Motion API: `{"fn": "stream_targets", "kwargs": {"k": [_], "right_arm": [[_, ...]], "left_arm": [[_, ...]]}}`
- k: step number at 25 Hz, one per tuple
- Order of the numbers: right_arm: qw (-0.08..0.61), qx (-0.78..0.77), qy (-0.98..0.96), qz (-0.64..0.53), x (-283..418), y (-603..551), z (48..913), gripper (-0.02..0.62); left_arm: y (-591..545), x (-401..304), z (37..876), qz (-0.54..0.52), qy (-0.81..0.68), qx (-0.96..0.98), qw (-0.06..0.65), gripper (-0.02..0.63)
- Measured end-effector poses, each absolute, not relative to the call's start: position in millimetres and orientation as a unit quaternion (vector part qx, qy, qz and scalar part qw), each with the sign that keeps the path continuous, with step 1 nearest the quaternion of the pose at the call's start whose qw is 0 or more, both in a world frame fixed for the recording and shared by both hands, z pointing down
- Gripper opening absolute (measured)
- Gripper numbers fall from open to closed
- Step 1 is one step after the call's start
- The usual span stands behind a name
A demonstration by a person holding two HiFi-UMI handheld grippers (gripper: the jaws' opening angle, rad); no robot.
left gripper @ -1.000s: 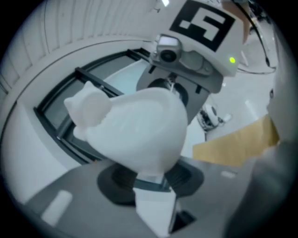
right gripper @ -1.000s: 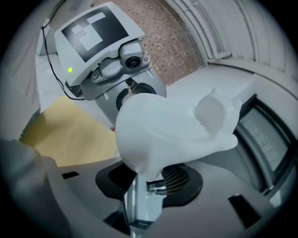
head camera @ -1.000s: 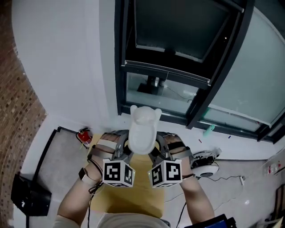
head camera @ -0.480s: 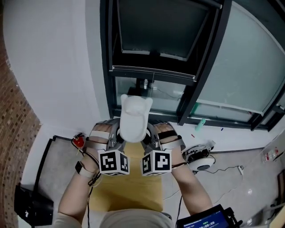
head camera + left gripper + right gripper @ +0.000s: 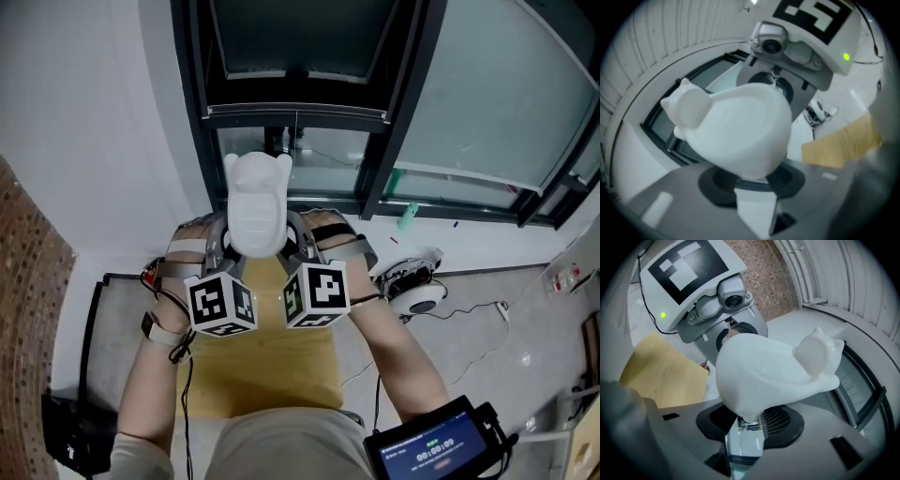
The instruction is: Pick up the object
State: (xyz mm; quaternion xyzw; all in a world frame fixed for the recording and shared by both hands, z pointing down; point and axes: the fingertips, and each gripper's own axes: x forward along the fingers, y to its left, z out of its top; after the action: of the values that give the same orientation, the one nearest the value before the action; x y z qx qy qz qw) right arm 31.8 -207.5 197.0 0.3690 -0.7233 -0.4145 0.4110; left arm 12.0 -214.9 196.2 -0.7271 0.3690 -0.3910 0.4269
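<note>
Above the far edge of the yellow desk (image 5: 272, 375), the left gripper (image 5: 223, 251) and right gripper (image 5: 300, 248) each stay clamped on the white figure (image 5: 255, 202), now raised slightly higher than before; the pickup looks done.

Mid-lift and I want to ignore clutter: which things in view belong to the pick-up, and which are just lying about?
In the job: white animal figure, left gripper, right gripper, one on each side of it.
Lying about: yellow board, white floor device, small red object, green item by the window, black screen.
</note>
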Motion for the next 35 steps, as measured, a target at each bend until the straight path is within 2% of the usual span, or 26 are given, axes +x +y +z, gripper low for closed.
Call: {"fn": "stream_targets", "kwargs": {"k": [35], "right_arm": [[0.408,0.363,-0.727,-0.416,43.9,-171.6,201.2,0.163]], "left_arm": [[-178.9,22.5,200.7,-0.411,0.369,-0.713,0.432,0.155]]}}
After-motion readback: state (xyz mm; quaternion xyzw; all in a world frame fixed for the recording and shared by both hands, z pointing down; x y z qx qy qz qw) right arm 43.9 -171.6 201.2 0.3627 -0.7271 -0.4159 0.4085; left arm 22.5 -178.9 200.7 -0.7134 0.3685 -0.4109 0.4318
